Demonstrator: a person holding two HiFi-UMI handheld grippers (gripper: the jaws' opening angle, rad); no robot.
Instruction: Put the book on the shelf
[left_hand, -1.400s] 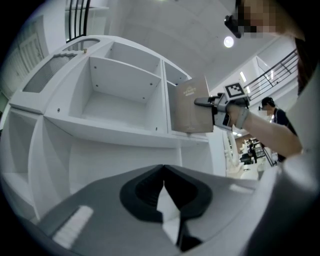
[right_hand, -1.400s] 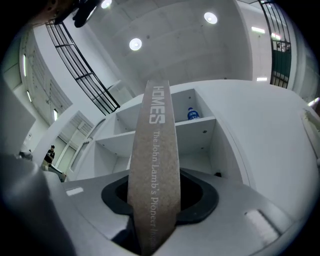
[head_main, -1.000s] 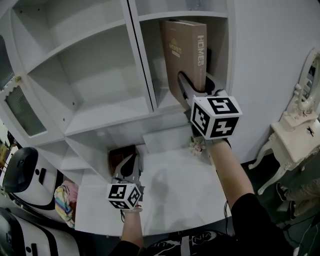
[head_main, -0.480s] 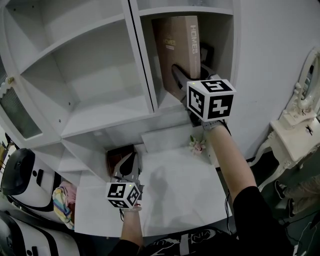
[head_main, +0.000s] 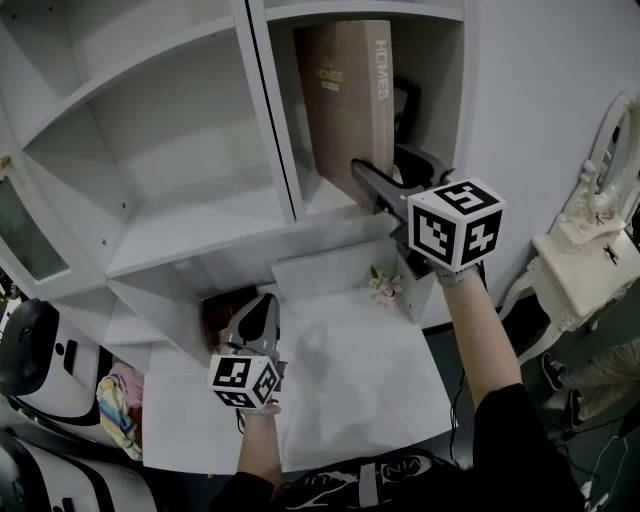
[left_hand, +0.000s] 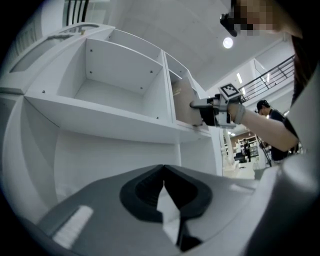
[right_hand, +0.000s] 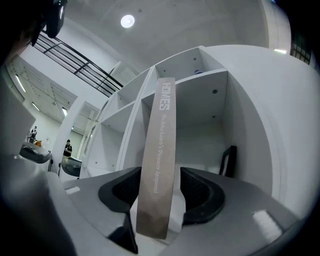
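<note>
Head view: the book (head_main: 350, 100), a tall tan hardback with "HOMES" on its spine, stands upright in the upper right compartment of the white shelf (head_main: 200, 215), spine facing out. The right gripper (head_main: 380, 168) reaches in at the book's lower end, one jaw on each side of the spine. A low hold like this would let the bottom edge settle on the shelf board before release. A dark, frame-like object (head_main: 405, 100) stands past the far jaw, deeper in the same compartment. The left gripper (head_main: 262, 310) hangs low over the white desk (head_main: 350, 400), well apart from the book and apparently kept out of the way.

Left gripper view: the left gripper (left_hand: 163, 170) has its jaws pressed together at the tips with nothing between them. Far ahead of them and up to the right, the right gripper (left_hand: 197, 106) is at the book (left_hand: 184, 102) in the shelf (left_hand: 100, 120).

Right gripper view: the right gripper (right_hand: 156, 185) has the book's (right_hand: 159, 160) spine running straight up between its jaws. The jaws are opening, and a sliver of gap shows beside the right pad, so the pinch looks let go. The book leans slightly but appears to stand on its own. The black frame-like object (right_hand: 227, 160) lies beyond the right jaw. The placing looks essentially done; backing straight out should avoid tipping the book.
</note>
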